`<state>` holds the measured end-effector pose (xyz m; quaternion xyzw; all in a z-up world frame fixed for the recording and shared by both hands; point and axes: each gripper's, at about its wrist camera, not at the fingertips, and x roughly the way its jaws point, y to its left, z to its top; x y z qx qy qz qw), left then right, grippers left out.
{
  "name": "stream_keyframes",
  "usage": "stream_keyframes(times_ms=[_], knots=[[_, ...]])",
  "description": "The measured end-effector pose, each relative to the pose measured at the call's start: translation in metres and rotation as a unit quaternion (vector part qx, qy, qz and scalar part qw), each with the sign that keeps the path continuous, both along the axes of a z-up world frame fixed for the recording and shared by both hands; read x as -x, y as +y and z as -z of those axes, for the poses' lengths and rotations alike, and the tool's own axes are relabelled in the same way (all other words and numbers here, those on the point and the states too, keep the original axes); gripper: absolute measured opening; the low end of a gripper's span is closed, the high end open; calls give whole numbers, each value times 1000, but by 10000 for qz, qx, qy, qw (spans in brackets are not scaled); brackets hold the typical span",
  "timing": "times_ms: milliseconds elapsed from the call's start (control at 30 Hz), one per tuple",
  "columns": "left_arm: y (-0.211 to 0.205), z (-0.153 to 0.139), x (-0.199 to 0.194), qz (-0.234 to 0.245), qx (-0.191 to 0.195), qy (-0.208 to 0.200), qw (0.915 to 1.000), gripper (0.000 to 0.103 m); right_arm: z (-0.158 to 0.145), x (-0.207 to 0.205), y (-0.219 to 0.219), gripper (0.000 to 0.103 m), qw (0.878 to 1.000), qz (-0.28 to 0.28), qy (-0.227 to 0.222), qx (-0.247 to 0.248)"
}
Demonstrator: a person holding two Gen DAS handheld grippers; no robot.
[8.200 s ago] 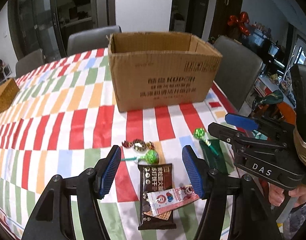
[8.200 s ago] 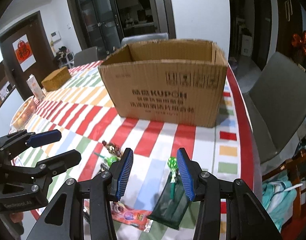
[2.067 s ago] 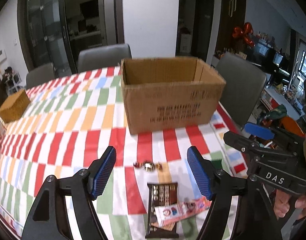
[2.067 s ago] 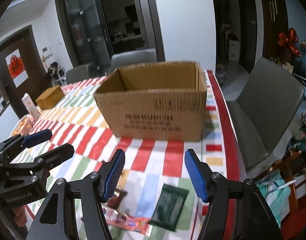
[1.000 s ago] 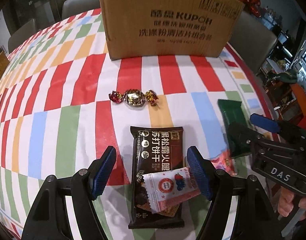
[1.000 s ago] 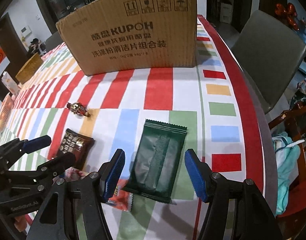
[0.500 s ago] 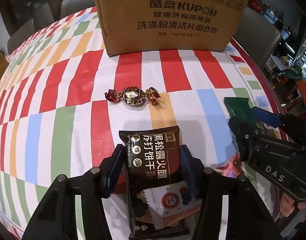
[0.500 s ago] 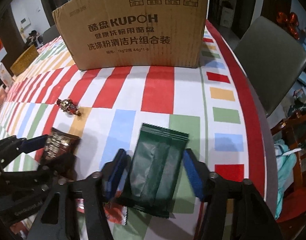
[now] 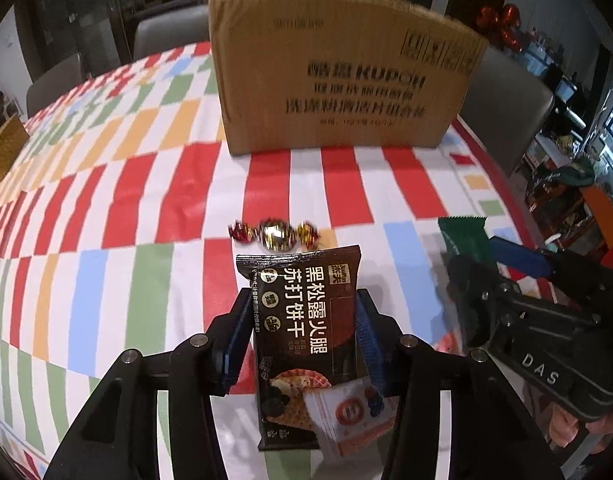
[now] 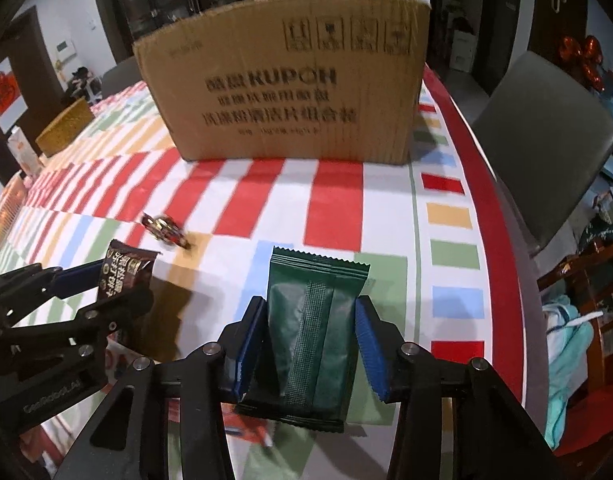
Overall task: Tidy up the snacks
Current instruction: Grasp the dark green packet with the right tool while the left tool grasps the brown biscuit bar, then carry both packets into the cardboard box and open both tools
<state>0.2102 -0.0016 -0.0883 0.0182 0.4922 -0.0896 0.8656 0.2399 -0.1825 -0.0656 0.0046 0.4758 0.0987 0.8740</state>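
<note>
My left gripper (image 9: 304, 328) is shut on a dark brown cracker packet (image 9: 302, 320) and holds it above the striped tablecloth. A small white-and-pink sachet (image 9: 348, 416) lies over the packet's near end. My right gripper (image 10: 308, 336) is shut on a dark green snack packet (image 10: 312, 328) and holds it off the table. A gold-and-red wrapped candy (image 9: 273, 234) lies on the cloth ahead, also in the right wrist view (image 10: 166, 230). The open cardboard box (image 9: 342, 80) stands beyond, also seen in the right wrist view (image 10: 290, 84).
The table (image 10: 454, 196) has a red edge at the right, with a grey chair (image 10: 546, 144) beside it. A woven brown box (image 10: 64, 128) sits far left. A pink-red sachet (image 10: 246, 428) lies under my right gripper.
Both grippers closed on their packets and lifted them off the cloth. The view has tilted up toward the box.
</note>
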Motion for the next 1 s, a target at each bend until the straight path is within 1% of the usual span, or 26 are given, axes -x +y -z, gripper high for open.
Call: stream_keyframes(times_ms=[100,500,1000], knots=[[1,-12,0,-21,38,-200,9998,48,-12,1,2,46,9999,-47,-155,-28],[1,-56,1,-37,127,-766,9970,48,-61,8,5,46,9966,-171,-778,-230],[2,-105,2,-41,195,-1405,9899,48,-99,4,2,46,9909,-154,-1291,-351]])
